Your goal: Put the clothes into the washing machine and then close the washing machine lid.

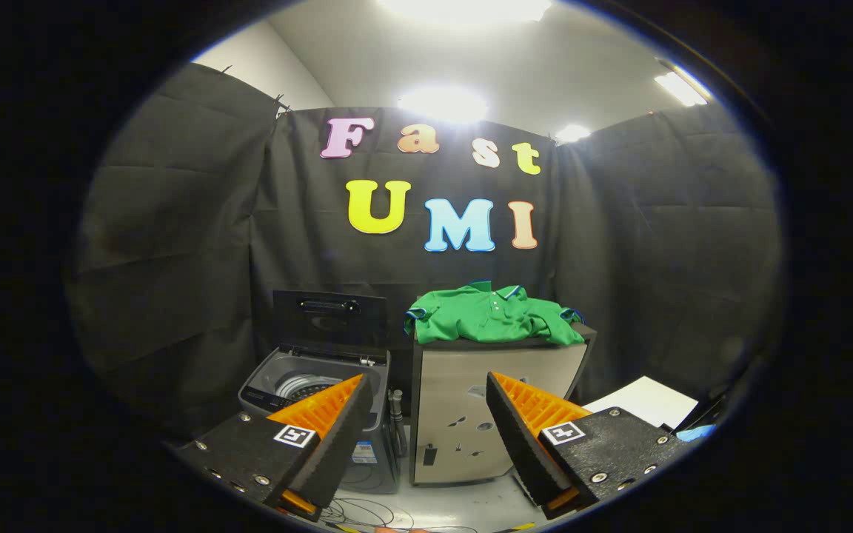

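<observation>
**Claw apart, shirt waiting on the cabinet**

Beyond the fingers, at the foot of the black cloth wall, a small top-loading washing machine [320,414] stands with its lid [329,317] raised upright at the back, so the drum [306,385] is open to view. Just beside the machine, on its right, stands a boxy cabinet [486,414] with a pale front and a dark top. A green polo shirt [493,314] lies bunched across that top, its collar and blue-edged sleeves showing; it is outside the machine and well ahead of the fingers.

The claw [426,426] is spread wide, with nothing between its 2 fingers and nothing touching them. Its left finger sits in front of the machine's open tub, its right finger in front of the cabinet's lower right corner.

A narrow upright part, too small to identify, stands in the gap between machine and cabinet. Thin cables [367,511] lie looped on the pale floor just below the machine. A white sheet [649,400] lies to the right of the cabinet.
</observation>
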`<move>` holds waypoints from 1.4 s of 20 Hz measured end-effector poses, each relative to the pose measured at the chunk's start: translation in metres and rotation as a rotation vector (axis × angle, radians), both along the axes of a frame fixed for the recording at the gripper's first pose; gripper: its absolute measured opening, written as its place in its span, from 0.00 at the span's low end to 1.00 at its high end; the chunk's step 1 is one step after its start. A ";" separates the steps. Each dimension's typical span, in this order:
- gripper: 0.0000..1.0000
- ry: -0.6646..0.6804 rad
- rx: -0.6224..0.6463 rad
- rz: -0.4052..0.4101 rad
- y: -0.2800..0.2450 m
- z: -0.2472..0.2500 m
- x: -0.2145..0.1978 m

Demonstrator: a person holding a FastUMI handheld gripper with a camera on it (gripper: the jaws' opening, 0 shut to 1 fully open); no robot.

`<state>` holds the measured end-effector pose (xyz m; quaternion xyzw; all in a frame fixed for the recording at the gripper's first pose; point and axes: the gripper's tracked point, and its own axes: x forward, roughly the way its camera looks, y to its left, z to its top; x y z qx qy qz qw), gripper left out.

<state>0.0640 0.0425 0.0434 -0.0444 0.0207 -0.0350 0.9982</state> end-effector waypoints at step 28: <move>0.95 0.208 -0.018 -0.075 -0.133 0.077 0.333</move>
